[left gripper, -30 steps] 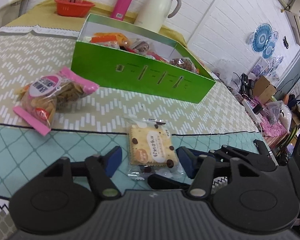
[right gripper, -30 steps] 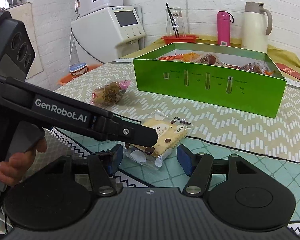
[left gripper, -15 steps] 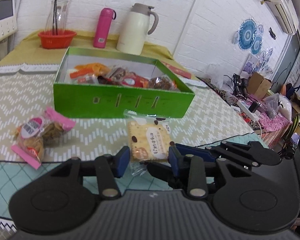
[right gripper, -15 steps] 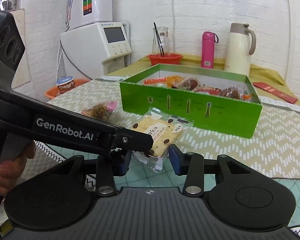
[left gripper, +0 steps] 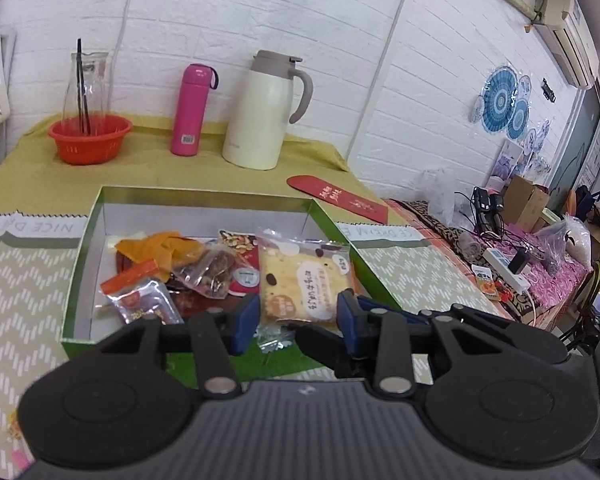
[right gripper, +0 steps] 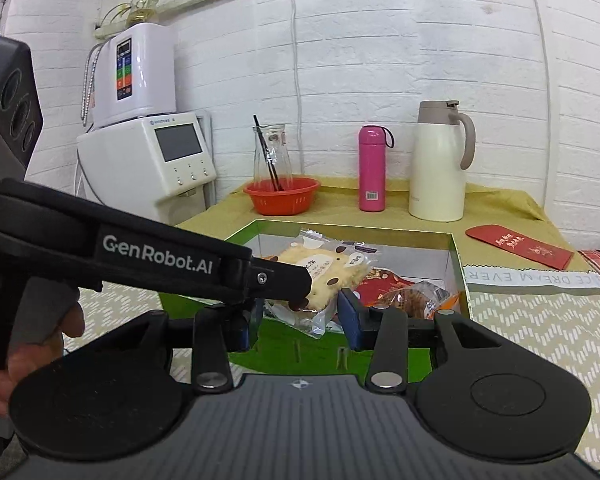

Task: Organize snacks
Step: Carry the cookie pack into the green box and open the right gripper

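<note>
A clear packet with a square biscuit (left gripper: 302,280) is held above the near edge of the green snack box (left gripper: 84,248). Both grippers are shut on it. My left gripper (left gripper: 296,316) pinches its lower part between blue pads. My right gripper (right gripper: 300,312) grips the same biscuit packet (right gripper: 320,276) from the other side, crossing the left gripper. The box (right gripper: 458,268) holds several snack packets (left gripper: 204,268), among them an orange one and a red one.
Behind the box stand a red basket with a glass jug (left gripper: 90,138), a pink flask (left gripper: 192,110) and a white thermos jug (left gripper: 266,110). A red envelope (left gripper: 340,198) lies right of the box. A white appliance (right gripper: 148,160) stands at the left.
Both grippers closed on the biscuit packet, lifted it off the table and carried it forward over the green box. The pink-edged snack bag has dropped out of view.
</note>
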Motion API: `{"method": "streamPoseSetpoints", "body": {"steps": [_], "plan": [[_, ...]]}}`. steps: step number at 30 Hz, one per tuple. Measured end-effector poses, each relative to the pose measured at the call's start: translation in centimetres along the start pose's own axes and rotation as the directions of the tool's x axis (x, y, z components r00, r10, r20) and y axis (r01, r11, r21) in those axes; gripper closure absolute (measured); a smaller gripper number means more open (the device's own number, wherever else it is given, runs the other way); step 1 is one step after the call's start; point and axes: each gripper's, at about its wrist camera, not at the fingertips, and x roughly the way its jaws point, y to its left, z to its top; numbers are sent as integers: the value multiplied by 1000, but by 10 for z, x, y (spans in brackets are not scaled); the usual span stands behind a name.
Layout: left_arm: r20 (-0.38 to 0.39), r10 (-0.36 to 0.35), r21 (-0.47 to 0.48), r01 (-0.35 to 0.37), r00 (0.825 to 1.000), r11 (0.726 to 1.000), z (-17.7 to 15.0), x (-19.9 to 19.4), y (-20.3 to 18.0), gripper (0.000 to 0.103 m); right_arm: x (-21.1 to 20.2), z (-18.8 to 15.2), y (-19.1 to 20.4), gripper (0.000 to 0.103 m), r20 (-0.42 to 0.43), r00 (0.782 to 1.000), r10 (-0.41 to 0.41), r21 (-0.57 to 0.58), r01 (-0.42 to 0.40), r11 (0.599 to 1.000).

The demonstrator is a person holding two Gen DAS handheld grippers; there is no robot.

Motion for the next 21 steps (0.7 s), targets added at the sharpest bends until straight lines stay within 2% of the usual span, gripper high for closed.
{"method": "streamPoseSetpoints", "body": {"steps": [7, 10, 19, 20, 21], "plan": [[-39, 8, -41, -9, 999, 999, 10, 38, 17, 67, 28, 3, -11, 34, -36, 999, -19, 1, 19, 1000], [-63, 18, -51, -22, 998, 998, 12, 50, 24, 67, 38, 1, -16, 39, -59, 998, -9, 11, 9, 1000], [-98, 38, -35, -42, 994, 999, 13, 70, 33, 67, 56, -4, -22, 38, -99, 995, 0, 14, 1, 1000], [-93, 42, -35, -45, 995, 998, 12, 70, 33, 64, 56, -4, -22, 37, -97, 995, 1, 9, 0, 1000], [-86, 49, -35, -52, 995, 998, 12, 68, 34, 48, 56, -4, -22, 32, -89, 996, 3, 4, -3, 1000]]}}
